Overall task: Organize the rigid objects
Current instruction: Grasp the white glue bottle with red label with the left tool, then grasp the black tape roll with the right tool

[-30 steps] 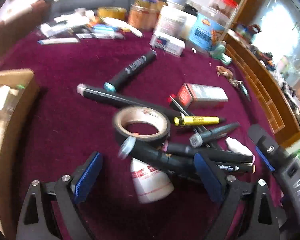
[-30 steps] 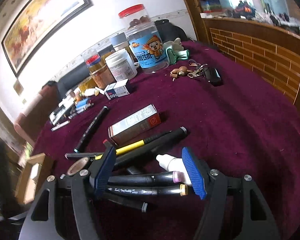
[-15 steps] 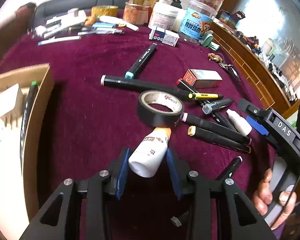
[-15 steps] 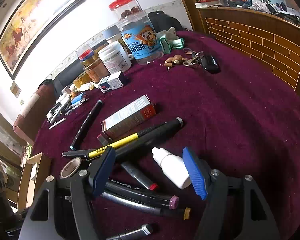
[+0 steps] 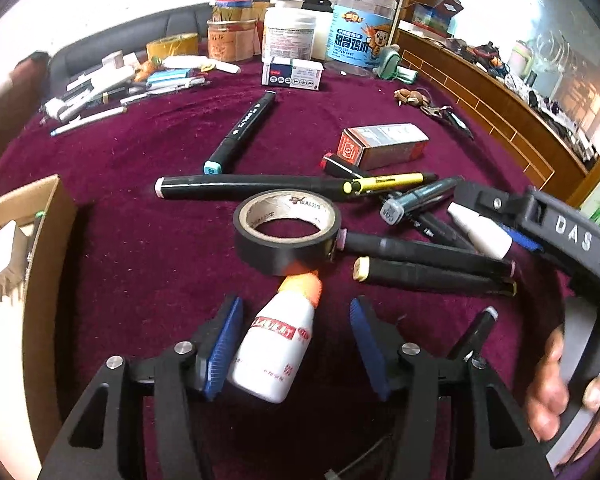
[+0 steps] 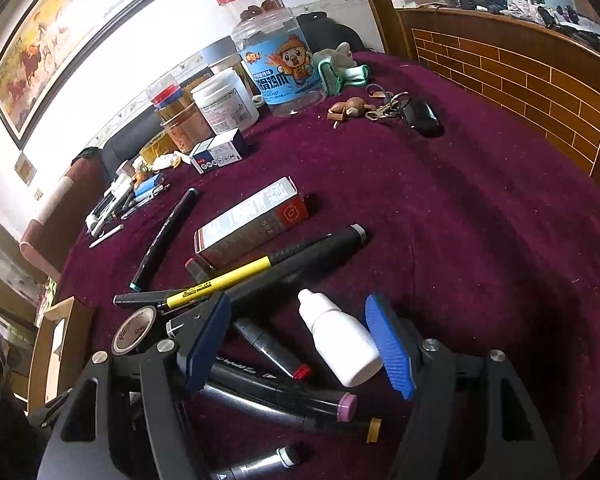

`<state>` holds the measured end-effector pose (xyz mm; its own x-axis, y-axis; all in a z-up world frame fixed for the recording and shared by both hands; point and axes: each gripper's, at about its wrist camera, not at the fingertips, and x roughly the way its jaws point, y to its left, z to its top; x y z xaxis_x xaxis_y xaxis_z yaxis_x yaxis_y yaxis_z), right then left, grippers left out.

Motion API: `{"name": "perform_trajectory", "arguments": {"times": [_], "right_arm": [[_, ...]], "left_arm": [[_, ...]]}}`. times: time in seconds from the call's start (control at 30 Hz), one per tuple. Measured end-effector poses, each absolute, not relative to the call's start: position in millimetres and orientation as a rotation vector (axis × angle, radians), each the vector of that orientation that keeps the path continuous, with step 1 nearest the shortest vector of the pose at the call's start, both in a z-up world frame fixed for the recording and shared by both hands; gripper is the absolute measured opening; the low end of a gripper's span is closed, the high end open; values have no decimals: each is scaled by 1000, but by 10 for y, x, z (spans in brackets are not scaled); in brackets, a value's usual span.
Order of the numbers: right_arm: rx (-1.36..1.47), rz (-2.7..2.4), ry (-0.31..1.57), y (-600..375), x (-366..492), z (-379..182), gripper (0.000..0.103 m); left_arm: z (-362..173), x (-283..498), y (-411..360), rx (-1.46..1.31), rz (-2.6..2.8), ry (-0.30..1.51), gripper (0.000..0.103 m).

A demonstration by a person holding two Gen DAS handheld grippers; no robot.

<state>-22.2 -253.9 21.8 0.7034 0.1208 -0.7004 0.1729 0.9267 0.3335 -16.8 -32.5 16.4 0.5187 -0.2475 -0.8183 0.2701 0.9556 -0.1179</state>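
Left gripper [image 5: 296, 342]: jaws spread, nothing clamped. White glue bottle with orange cap [image 5: 278, 350] lies between them, body against the left pad, clear gap to the right pad. Cap points away from the claw and touches the black tape roll [image 5: 287, 229] just ahead.

Handling, my read: small plastic bottle, light, rigid enough, smooth and rounded, so it can roll or squirt out if pinched near the taper. Grab mid-body across the label, not the cap or neck. Squeeze moderately; walls may flex.

Right gripper [image 6: 300, 342]: also spread, holding nothing. Small white dropper bottle [image 6: 340, 340] lies between the jaws, close to the right pad, contact unclear; nozzle points ahead and left. Same story: light, slick, grip the cylindrical body. Black markers [image 6: 284, 396] lie under and just behind the left jaw, so closing may catch one.

Cardboard box [image 5: 40, 264] sits well off to the left of the left claw, likely the drop target. Remaining markers, yellow pen [image 5: 384, 181] and small red-grey carton [image 5: 384, 146] lie ahead and right of it on the maroon cloth [image 5: 140, 264].
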Motion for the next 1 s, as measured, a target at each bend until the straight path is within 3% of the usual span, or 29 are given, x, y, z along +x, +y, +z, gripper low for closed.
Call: {"name": "perform_trajectory", "arguments": {"times": [0.03,0.07,0.4,0.7,1.0], "right_arm": [[391,-32,795,-2536,-224,218,69],[387,-35,791,-2533,-222,223,69],[305,-76,772,-2490,-192,231,69],[380,34,804,-2473,-146,245,69],[83,257,898,-1321,26,566,69]], "left_arm": [[164,-185,-318,50,-282,969,32],[171,-186,-294,34,-289,973,29],[553,-499,318,-295,-414,937,28],[832,-934,1081,-385,-363,823,28],[664,-1032,1675,-482,-294,794,28]]}}
